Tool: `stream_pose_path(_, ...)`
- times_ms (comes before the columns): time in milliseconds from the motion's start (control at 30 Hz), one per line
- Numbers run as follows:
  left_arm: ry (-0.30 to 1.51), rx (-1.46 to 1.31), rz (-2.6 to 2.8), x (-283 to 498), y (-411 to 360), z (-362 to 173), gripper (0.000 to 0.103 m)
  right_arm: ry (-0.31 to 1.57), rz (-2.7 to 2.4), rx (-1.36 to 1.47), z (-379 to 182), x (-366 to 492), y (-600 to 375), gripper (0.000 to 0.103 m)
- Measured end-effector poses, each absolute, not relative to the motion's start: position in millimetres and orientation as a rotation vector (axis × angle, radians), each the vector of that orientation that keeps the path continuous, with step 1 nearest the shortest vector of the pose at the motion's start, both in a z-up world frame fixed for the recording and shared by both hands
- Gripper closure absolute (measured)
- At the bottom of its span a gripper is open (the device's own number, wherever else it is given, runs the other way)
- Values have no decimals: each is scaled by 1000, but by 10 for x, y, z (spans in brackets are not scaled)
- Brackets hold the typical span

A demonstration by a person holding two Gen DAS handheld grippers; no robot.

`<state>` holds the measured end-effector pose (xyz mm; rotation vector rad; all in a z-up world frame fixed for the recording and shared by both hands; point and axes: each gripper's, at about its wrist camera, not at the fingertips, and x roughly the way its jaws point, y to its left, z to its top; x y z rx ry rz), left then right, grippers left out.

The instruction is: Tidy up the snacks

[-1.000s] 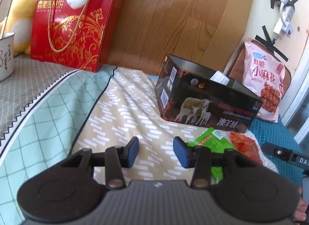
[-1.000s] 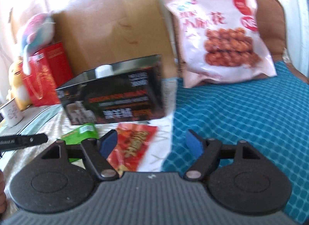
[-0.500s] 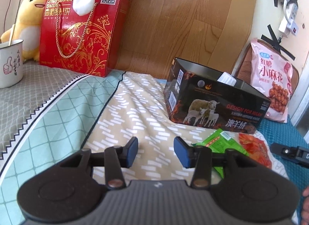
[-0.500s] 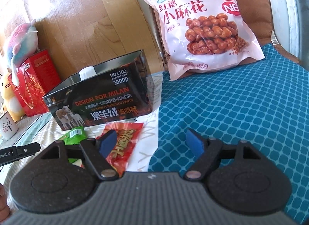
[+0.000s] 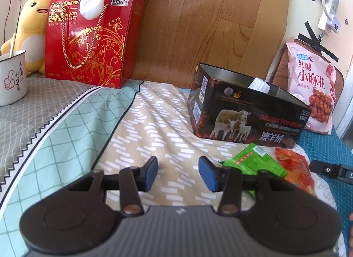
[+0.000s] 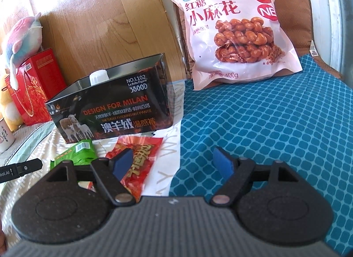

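Green foil snack packet point(image 5: 253, 162) and red one point(image 5: 293, 168) lie near the open black cardboard box point(image 5: 242, 115); left gripper point(image 5: 177, 173) part-open, empty. Right view — right gripper point(image 6: 174, 164) wide, empty; its left pad perhaps over the red packet.

Cloth under my fingers, shiny wrappers ahead

My pads point(image 5: 207, 176) look like smooth matt blue rubber on black plastic; the bedsheet point(image 5: 154, 129) is soft printed cloth; the black box point(image 6: 114, 113) is glossy card; the pink bag point(image 6: 233, 29), red packet point(image 6: 136, 162) and green packet point(image 5: 253, 162) are shiny film; the wall panel point(image 5: 198, 25) shows wood grain.
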<state>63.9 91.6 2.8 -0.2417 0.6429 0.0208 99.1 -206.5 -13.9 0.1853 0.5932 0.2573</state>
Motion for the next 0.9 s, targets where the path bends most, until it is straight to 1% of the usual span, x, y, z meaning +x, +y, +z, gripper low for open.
stream_pose_path(233,632,-257,6,619,936,43,58,599,255,159,-146,994,-2019,19)
stream_pose_path(400,616,-271,2,583,952,64,51,603,266,142,-149,1002,-1993,15)
stream_pose_path(467,607,-274,2,570,955,74,49,602,272,150,-149,1004,-2006,14)
stream_pose_path(700,618,-276,-12,571,946,79,49,605,271,125,-147,1002,-1967,12)
stream_pose_path(900,627,-283,-41,563,940,85,48,593,299,161,-144,993,-2017,10)
